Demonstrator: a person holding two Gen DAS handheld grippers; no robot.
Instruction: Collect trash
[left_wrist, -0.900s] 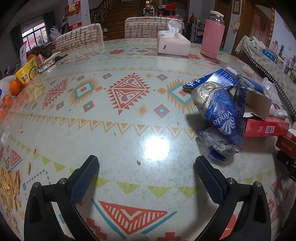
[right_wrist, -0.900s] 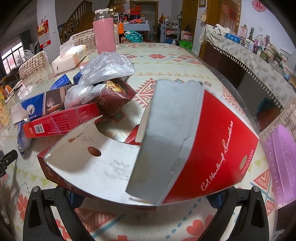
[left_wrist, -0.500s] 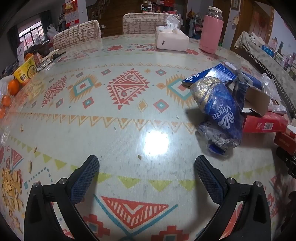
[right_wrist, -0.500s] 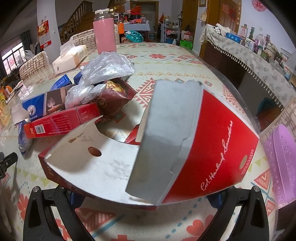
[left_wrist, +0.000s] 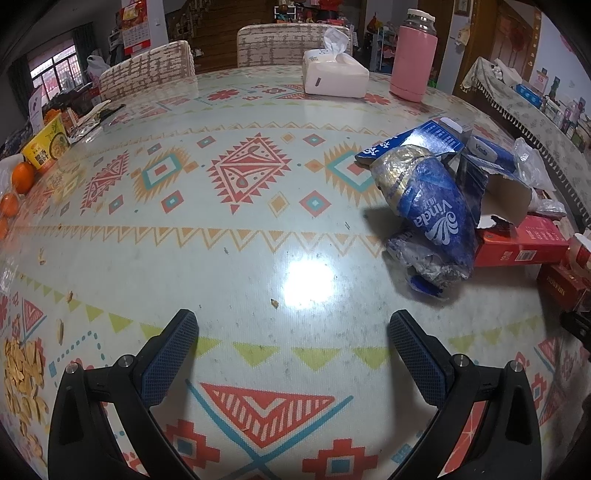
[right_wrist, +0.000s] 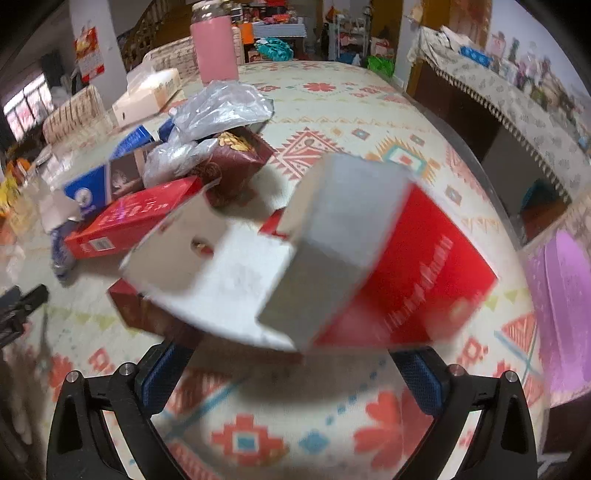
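A pile of trash lies on the patterned table. In the left wrist view a crumpled blue Vinda wrapper (left_wrist: 432, 218) lies right of my left gripper (left_wrist: 293, 325), which is open, empty and low over the table. Behind the wrapper are a blue carton (left_wrist: 417, 142) and a red box (left_wrist: 524, 243). In the right wrist view a large red and grey cardboard box (right_wrist: 332, 251) with an open flap sits just beyond my right gripper (right_wrist: 288, 358). The gripper's jaws stand wide, with the box's near edge between them; contact is unclear. A red box (right_wrist: 133, 218), a maroon box (right_wrist: 236, 158) and a plastic bag (right_wrist: 221, 107) lie behind.
A tissue box (left_wrist: 334, 77) and a pink flask (left_wrist: 413, 55) stand at the far side. Oranges (left_wrist: 22, 177), a noodle cup (left_wrist: 46, 144) and peel scraps (left_wrist: 22, 373) are at the left. A purple bin (right_wrist: 561, 317) stands off the table's right edge.
The right wrist view has pulled back and blurred; the big red box now looks smaller and farther from the right gripper. The left gripper has drawn back slightly, still open.
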